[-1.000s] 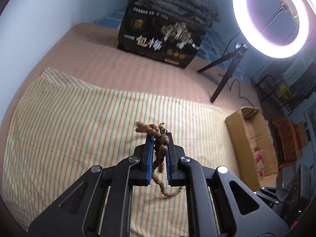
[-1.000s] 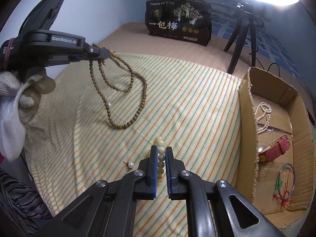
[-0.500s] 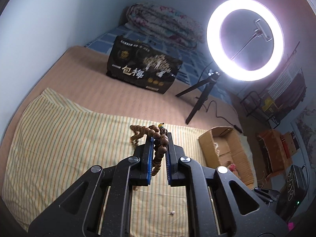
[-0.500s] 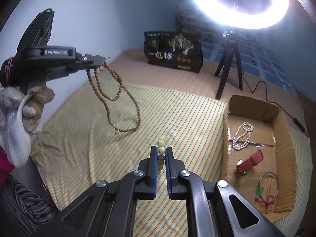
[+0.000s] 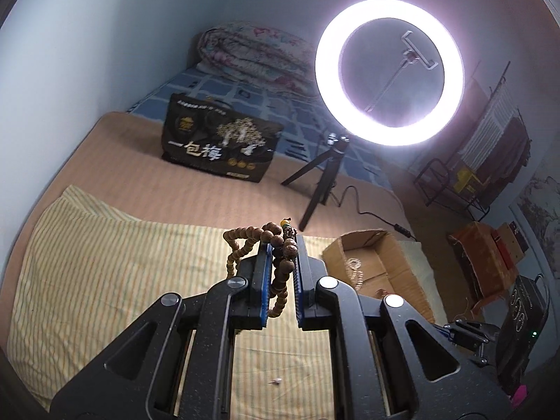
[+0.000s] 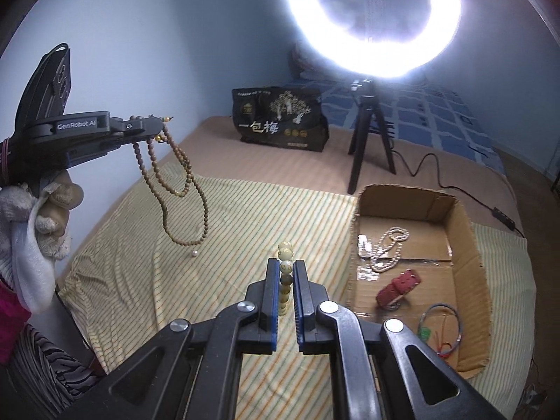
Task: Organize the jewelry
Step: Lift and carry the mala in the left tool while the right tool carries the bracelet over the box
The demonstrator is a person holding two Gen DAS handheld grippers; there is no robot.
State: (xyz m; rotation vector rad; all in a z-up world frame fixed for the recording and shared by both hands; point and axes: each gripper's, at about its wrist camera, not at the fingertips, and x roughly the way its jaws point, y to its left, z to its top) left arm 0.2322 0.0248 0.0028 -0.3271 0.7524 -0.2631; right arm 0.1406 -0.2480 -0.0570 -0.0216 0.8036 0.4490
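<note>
The right claw (image 6: 286,276) is clamped on a bracelet of pale beads (image 6: 285,266), and the open cardboard box (image 6: 465,231) lies just to its right on the striped cloth (image 6: 245,224), its long axis running from near to far. The left claw (image 6: 159,129), gripping a long brown bead necklace (image 6: 182,189) that hangs in loops clear of the cloth, is well off to the left, so the right hand is much the nearer. I judge the coming move a short carry rightward over the box's left wall.
</note>
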